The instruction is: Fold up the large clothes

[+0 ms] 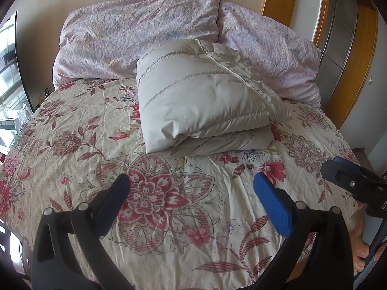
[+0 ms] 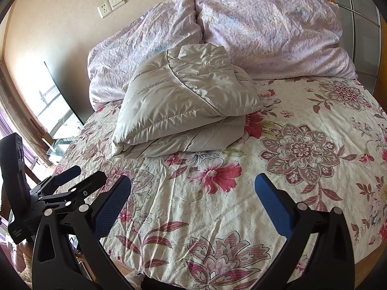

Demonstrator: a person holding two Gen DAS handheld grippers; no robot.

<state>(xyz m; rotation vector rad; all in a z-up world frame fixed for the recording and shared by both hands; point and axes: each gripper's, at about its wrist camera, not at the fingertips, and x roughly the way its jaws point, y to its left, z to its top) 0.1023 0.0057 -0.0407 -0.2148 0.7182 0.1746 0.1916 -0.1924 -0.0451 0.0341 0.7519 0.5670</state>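
A grey quilted puffer jacket (image 1: 200, 96) (image 2: 183, 101) lies folded into a thick bundle on the floral bed cover (image 1: 72, 133) (image 2: 302, 193), just in front of the pillows. My left gripper (image 1: 191, 183) is open above the cover, well short of the jacket's near edge, with nothing between its fingers. My right gripper (image 2: 192, 181) is open too, empty, and also back from the jacket. In the right wrist view the left gripper (image 2: 88, 172) shows at the lower left; in the left wrist view the right gripper (image 1: 350, 178) shows at the right edge.
Two lilac pillows (image 1: 135, 33) (image 2: 271, 29) lean on the wall behind the jacket. A dark flat screen (image 2: 63, 91) and a window stand left of the bed. Wooden-framed wardrobe doors (image 1: 362, 60) are on the right. A person's hand (image 1: 361, 249) holds the right gripper's handle.
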